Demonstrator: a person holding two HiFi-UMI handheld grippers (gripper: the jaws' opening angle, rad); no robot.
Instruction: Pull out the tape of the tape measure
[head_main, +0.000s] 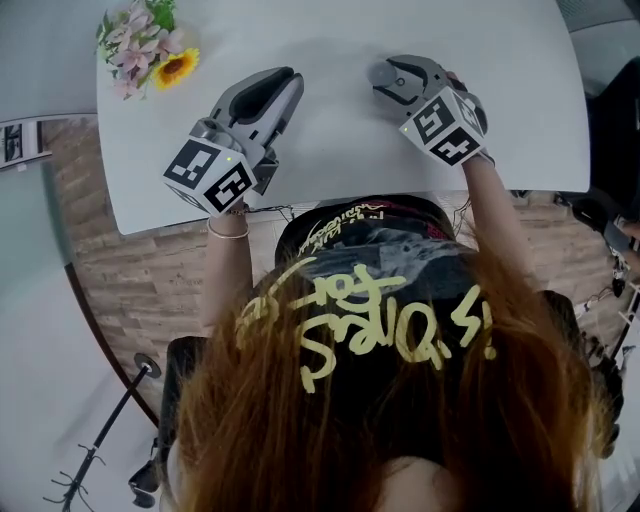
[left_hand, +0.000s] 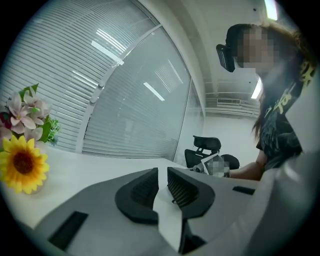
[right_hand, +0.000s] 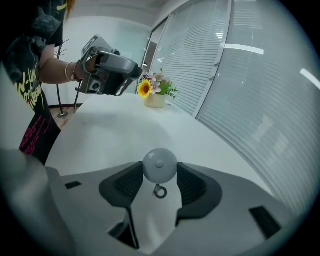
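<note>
White table (head_main: 340, 150) with rounded corners, wood-look floor below, slatted blinds (left_hand: 125, 100) behind.

- Tape measure (right_hand: 160, 165): small round grey case, clamped at its sides between both pads of right gripper (right_hand: 160, 176), on the right half of the table, toward the far edge. Flat face with centre stud turned back toward that gripper's camera. Small metal ring (right_hand: 160, 192) hanging from the case edge, on the side nearest the gripper body. Round outline, so no long axis to tell. No legible print on the case.
- Left gripper (left_hand: 162, 175): jaws drawn close, narrow gap remaining, only bare table seen through it; held above the near left part of the table, tips aimed away from the person and slightly right.
- Marker cubes: black-and-white square patterns on each gripper, no letters.
- Black shirt (head_main: 380, 300): scrawled yellow lettering and a smaller pale line near the collar, neither readable.
- Flowers (head_main: 150, 50): sunflower and pink blooms, far left corner, well apart from both grippers.
- Office chair (left_hand: 207, 147): black, beyond the table.
- Bare tabletop between the two grippers.
</note>
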